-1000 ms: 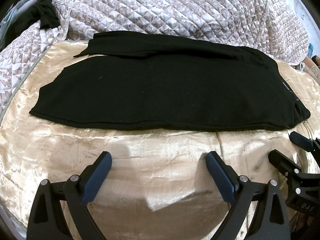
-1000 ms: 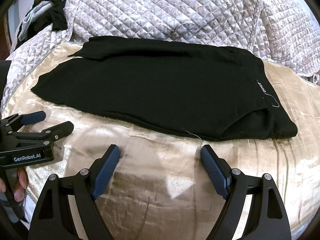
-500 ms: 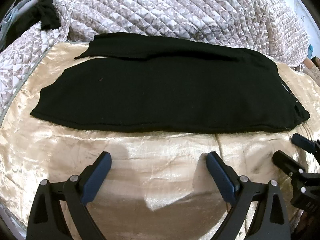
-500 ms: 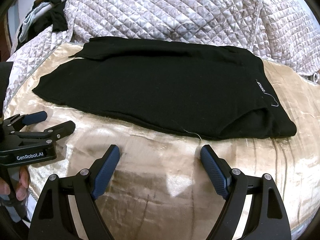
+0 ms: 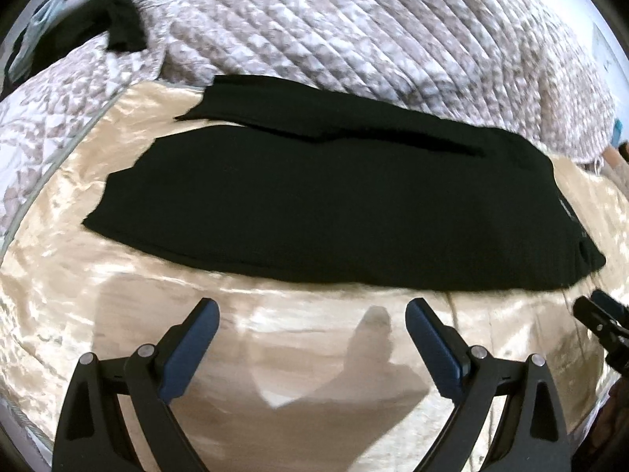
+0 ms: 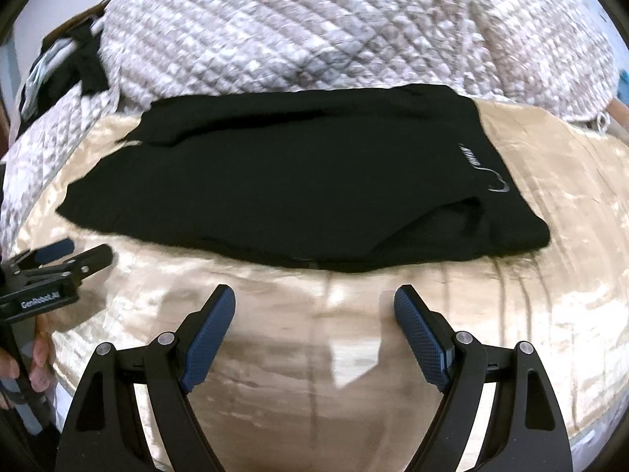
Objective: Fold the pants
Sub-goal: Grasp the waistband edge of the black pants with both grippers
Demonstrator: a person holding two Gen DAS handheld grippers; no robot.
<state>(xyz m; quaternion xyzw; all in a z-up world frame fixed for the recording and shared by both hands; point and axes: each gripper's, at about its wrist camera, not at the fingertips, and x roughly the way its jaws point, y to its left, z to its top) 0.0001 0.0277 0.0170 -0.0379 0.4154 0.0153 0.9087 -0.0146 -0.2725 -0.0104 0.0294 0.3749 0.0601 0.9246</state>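
Observation:
Black pants (image 5: 322, 204) lie flat on a gold satin sheet (image 5: 314, 362), folded lengthwise, legs to the left and waist to the right. They also show in the right wrist view (image 6: 298, 181), with a small white logo (image 6: 468, 155) near the waist. My left gripper (image 5: 312, 310) is open and empty, just short of the pants' near edge. My right gripper (image 6: 314, 295) is open and empty, close to the near edge toward the waist. Each gripper shows at the edge of the other's view: the right one (image 5: 601, 318) and the left one (image 6: 59, 259).
A quilted grey-white bedspread (image 5: 354, 31) is bunched up behind the pants. Dark clothing (image 5: 118, 19) lies at the far left on the quilt. The gold sheet extends on both sides of the pants. A hand (image 6: 35, 358) holds the left gripper.
Both grippers have moved rightward and a little closer to the pants' near edge, the right one more. The pants have not moved. Both grippers stay open.

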